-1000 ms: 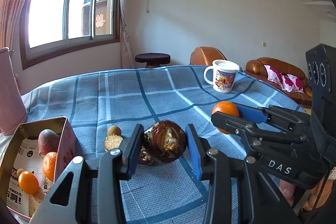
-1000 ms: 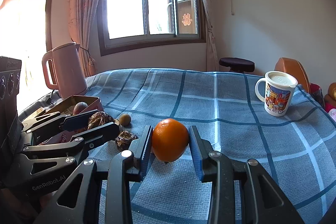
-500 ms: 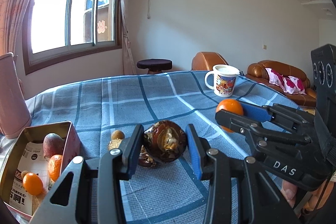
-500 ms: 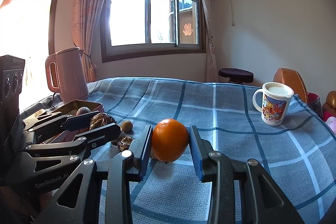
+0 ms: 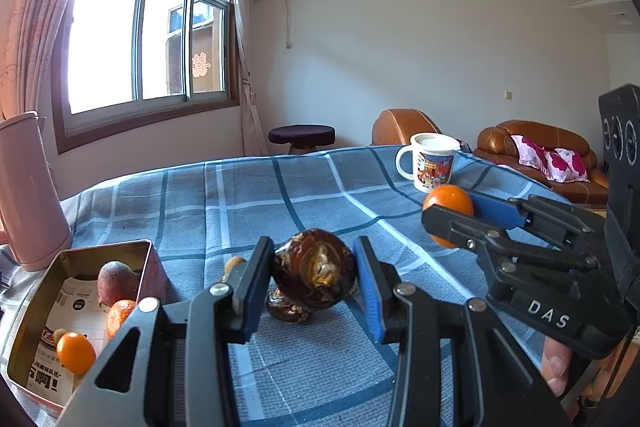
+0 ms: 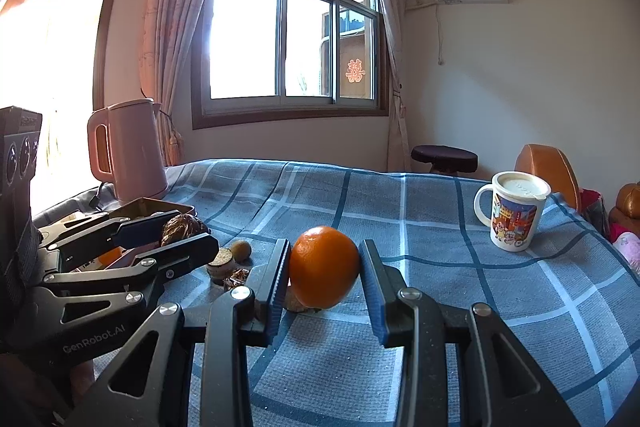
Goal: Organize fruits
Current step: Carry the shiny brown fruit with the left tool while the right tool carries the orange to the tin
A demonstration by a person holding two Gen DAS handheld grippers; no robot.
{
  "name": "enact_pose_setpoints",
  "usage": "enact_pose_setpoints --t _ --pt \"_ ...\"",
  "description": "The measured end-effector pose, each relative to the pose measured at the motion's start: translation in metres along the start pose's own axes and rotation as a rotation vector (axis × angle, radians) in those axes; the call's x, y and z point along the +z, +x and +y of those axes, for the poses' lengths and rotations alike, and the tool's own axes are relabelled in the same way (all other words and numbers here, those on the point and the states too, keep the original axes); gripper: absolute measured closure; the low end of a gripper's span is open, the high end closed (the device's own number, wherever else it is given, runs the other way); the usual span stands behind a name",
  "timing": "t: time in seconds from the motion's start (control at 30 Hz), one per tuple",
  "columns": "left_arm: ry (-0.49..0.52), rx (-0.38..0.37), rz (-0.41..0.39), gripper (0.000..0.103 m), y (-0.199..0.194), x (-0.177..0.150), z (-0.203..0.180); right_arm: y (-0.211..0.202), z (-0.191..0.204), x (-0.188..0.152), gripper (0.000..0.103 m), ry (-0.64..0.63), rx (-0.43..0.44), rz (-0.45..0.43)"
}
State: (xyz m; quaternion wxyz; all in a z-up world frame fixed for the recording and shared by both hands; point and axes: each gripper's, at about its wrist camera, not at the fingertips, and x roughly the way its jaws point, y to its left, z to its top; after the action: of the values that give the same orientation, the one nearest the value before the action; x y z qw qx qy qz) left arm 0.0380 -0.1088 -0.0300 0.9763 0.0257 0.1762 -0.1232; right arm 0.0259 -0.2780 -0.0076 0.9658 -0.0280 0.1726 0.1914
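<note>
Above the worktop's near edge, my left gripper clamps its jaws on a dark brown fruit, my right gripper on an orange, both lifted clear, presumably for carrying to the tin at the left corner.

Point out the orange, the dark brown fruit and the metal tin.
orange [image 6: 324, 267]: right wrist view, middle of its peel.
dark brown fruit [image 5: 314, 269]: left wrist view, its glossy front.
metal tin [image 5: 150, 267]: left wrist view, right outer wall.
</note>
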Motion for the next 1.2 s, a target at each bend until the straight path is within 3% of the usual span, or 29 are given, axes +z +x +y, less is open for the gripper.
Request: enact_pose_setpoints --t 1.2 --pt "-0.057 0.098 0.001 0.06 -0.016 -0.007 0.048 0.022 0.056 0.006 0.066 -0.095 0.08 0.012"
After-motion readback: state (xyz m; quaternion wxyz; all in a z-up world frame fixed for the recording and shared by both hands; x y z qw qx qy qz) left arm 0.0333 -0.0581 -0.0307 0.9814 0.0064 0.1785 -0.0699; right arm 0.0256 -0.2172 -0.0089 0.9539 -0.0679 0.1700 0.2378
